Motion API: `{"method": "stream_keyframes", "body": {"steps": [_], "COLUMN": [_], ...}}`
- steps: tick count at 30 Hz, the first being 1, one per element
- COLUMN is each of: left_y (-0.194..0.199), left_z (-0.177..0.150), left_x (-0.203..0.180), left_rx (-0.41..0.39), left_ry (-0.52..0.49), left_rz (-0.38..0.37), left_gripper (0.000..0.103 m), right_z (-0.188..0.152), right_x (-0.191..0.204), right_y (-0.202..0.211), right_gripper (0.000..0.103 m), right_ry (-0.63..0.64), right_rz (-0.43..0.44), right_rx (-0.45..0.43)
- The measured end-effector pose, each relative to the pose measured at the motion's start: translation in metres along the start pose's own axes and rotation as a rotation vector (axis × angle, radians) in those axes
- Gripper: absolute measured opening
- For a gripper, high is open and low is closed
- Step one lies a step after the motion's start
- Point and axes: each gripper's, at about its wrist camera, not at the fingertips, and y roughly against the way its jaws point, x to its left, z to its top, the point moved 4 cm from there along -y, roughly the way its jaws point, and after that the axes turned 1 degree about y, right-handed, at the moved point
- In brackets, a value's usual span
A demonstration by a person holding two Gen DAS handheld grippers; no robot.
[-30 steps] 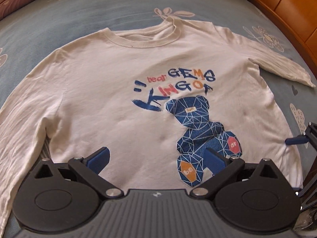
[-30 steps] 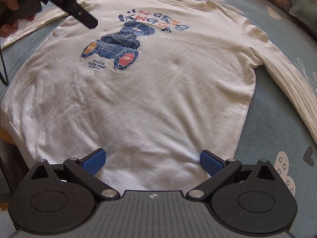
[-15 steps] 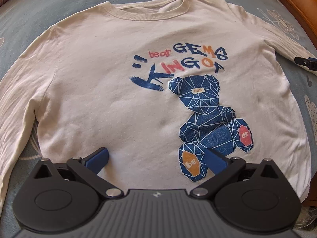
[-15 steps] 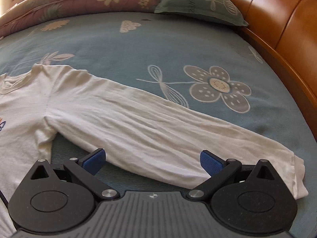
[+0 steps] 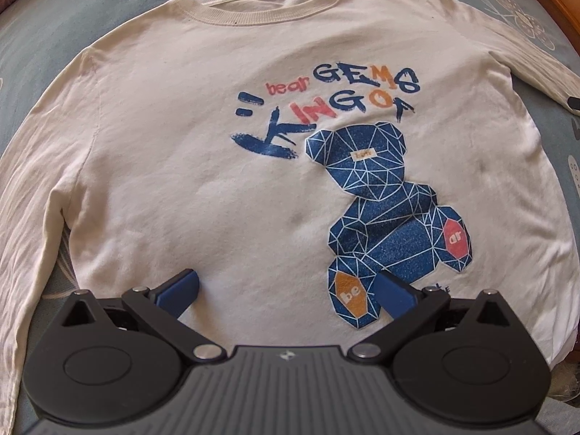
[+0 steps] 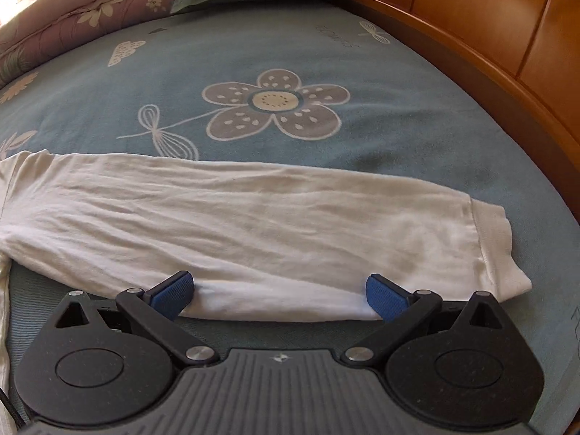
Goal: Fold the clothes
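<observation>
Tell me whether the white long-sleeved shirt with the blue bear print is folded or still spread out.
Spread out. The white long-sleeved shirt lies flat, print up, on the blue flowered bedsheet, and its sleeve stretches straight out, unfolded.

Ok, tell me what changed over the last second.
The right gripper swung from the hem to the white shirt's long sleeve and closed in on it. The left gripper crept up the shirt front. Both remain open, nothing grasped; the shirt stays flat on the blue floral bedsheet.
</observation>
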Motion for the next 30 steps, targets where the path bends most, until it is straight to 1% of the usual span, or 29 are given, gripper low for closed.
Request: {"method": "stream_keyframes", "body": {"steps": [4, 5, 7, 9, 12, 14, 15, 17, 18, 21, 23, 26, 29, 30], "left_y": [0.002, 0.003, 0.008, 0.019, 0.027, 0.022, 0.017, 0.006, 0.006, 0.018, 0.026, 0.036, 0.033, 0.029], "left_z": [0.001, 0.002, 0.004, 0.010, 0.021, 0.028, 0.026, 0.016, 0.009, -0.010, -0.014, -0.008, -0.003, -0.003], "left_x": [0.002, 0.003, 0.005, 0.009, 0.017, 0.023, 0.027, 0.039, 0.043, 0.048, 0.058, 0.085, 0.107, 0.111], "left_rx": [0.004, 0.003, -0.008, -0.066, -0.157, -0.183, -0.179, -0.155, -0.164, -0.193, -0.236, -0.316, -0.369, -0.375], "left_ry": [0.017, 0.024, 0.037, 0.044, 0.055, 0.079, 0.103, 0.169, 0.193, 0.215, 0.251, 0.331, 0.425, 0.446], "left_rz": [-0.002, -0.003, -0.005, 0.001, 0.023, 0.035, 0.031, 0.007, 0.001, -0.026, -0.033, -0.037, -0.090, -0.115], "left_gripper": [0.102, 0.102, 0.102, 0.102, 0.102, 0.102, 0.102, 0.102, 0.102, 0.102, 0.102, 0.102, 0.102, 0.102], "right_z": [0.008, 0.012, 0.022, 0.032, 0.042, 0.042, 0.041, 0.035, 0.031, 0.015, -0.001, -0.024, -0.047, -0.054], "right_x": [-0.011, -0.007, 0.014, 0.046, 0.101, 0.141, 0.160, 0.196, 0.215, 0.265, 0.294, 0.326, 0.344, 0.348], "right_y": [0.012, 0.015, 0.020, 0.024, 0.029, 0.031, 0.032, 0.034, 0.036, 0.049, 0.059, 0.069, 0.070, 0.069], "right_gripper": [0.103, 0.103, 0.103, 0.103, 0.103, 0.103, 0.103, 0.103, 0.103, 0.103, 0.103, 0.103, 0.103, 0.103], "right_ry": [-0.070, -0.076, -0.029, 0.055, 0.157, 0.204, 0.220, 0.253, 0.273, 0.347, 0.425, 0.519, 0.569, 0.578], "right_rz": [-0.075, -0.067, -0.017, 0.034, 0.147, 0.235, 0.272, 0.341, 0.376, 0.467, 0.510, 0.565, 0.587, 0.589], "right_rx": [-0.005, -0.019, -0.047, -0.073, -0.103, -0.104, -0.104, -0.091, -0.079, -0.044, -0.029, 0.014, 0.072, 0.090]}}
